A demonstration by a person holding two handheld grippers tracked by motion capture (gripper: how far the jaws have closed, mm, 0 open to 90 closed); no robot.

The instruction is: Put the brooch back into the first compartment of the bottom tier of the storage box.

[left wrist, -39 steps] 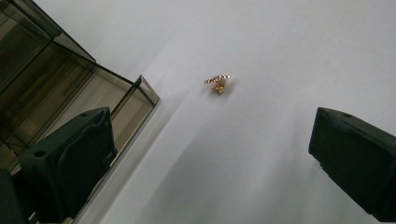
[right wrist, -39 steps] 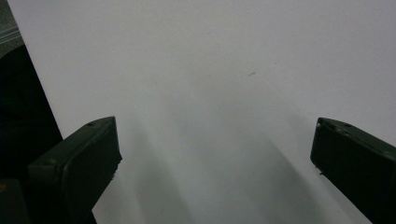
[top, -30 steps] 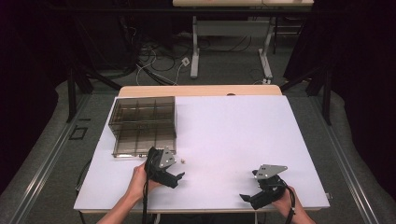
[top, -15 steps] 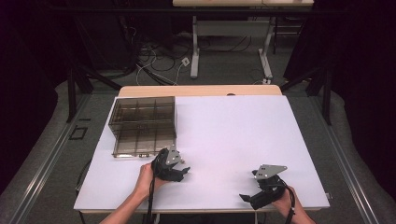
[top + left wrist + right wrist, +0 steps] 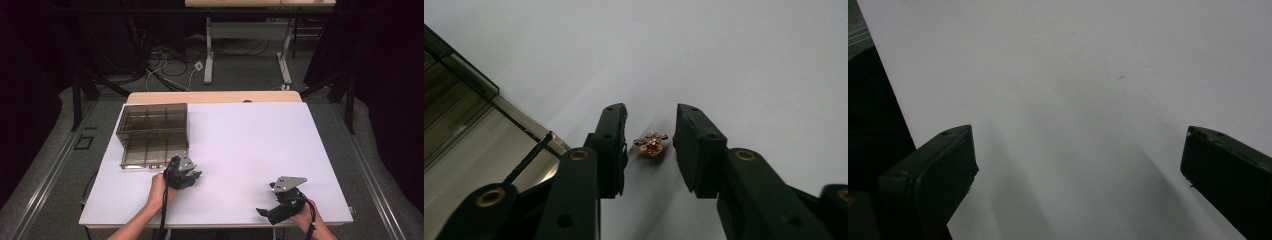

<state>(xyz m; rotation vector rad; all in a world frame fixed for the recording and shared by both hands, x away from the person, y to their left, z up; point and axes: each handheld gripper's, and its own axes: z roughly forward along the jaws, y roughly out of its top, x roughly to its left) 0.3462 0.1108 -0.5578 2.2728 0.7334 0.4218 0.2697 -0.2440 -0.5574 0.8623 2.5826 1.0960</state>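
A small gold, jewel-like piece [image 5: 650,143] lies on the white table top [image 5: 250,145]. My left gripper [image 5: 651,117] points down over it, and its jaws have just been closing. The piece sits between the two pads with a narrow gap on each side, so neither pad [image 5: 614,145] presses on it. In the high view the left gripper [image 5: 182,172] is just in front of the smoky clear compartment box [image 5: 152,132]. My right gripper [image 5: 267,212] rests near the table's front right, jaws wide open [image 5: 1078,145] over bare table.
The compartment box's near corner [image 5: 469,120] lies close to the left of my left jaw. The table's front edge [image 5: 215,222] runs just below both hands. A dark floor with cables and desk legs [image 5: 207,60] lies beyond the table.
My left gripper has shifted slightly forward and right, coming down over the small gold piece, and its jaws have narrowed around it. The right gripper has stayed put.
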